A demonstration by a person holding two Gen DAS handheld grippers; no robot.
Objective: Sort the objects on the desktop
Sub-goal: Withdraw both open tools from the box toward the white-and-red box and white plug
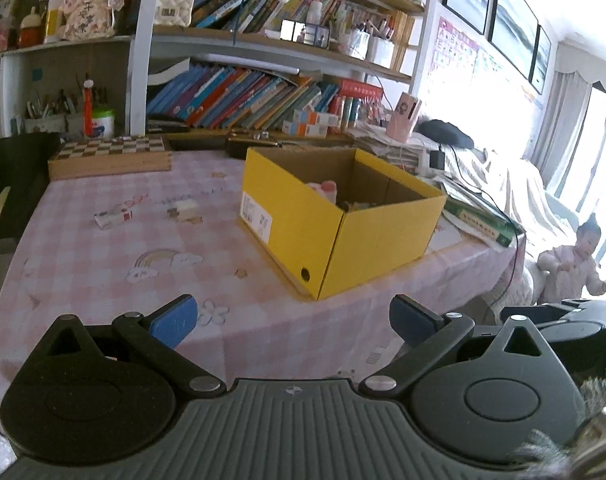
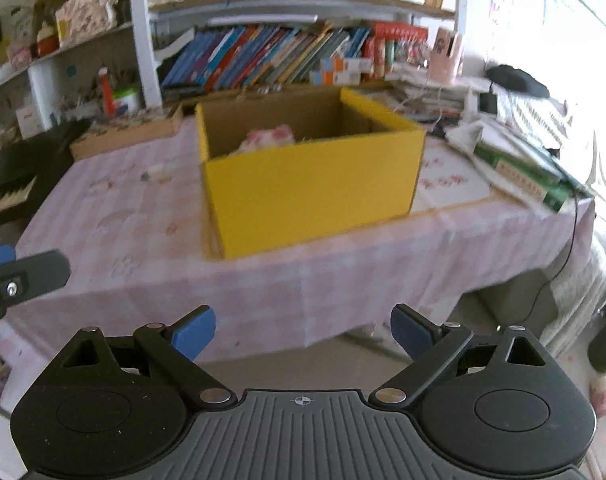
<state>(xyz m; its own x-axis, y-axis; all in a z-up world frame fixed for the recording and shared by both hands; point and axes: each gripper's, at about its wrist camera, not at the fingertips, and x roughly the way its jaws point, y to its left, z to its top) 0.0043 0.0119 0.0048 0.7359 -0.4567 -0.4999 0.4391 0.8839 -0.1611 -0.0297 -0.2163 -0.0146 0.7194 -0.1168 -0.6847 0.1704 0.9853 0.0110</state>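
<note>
An open yellow cardboard box (image 1: 343,216) stands on the pink checked tablecloth (image 1: 115,264); it also shows in the right wrist view (image 2: 311,176). A pink-and-white item (image 1: 325,190) lies inside it, also seen from the right wrist (image 2: 269,138). Two small objects lie on the cloth to its left: a white-and-red packet (image 1: 113,217) and a small white block (image 1: 185,210). My left gripper (image 1: 293,322) is open and empty above the table's near edge. My right gripper (image 2: 303,334) is open and empty, in front of the table. The left gripper's finger (image 2: 23,274) shows at the right view's left edge.
A wooden chessboard box (image 1: 111,158) sits at the table's back left. Bookshelves (image 1: 243,96) line the wall behind. Stacked books and papers (image 1: 475,212) with a black cable lie right of the box. A piano keyboard (image 2: 7,196) stands left of the table. A small child (image 1: 579,264) stands at far right.
</note>
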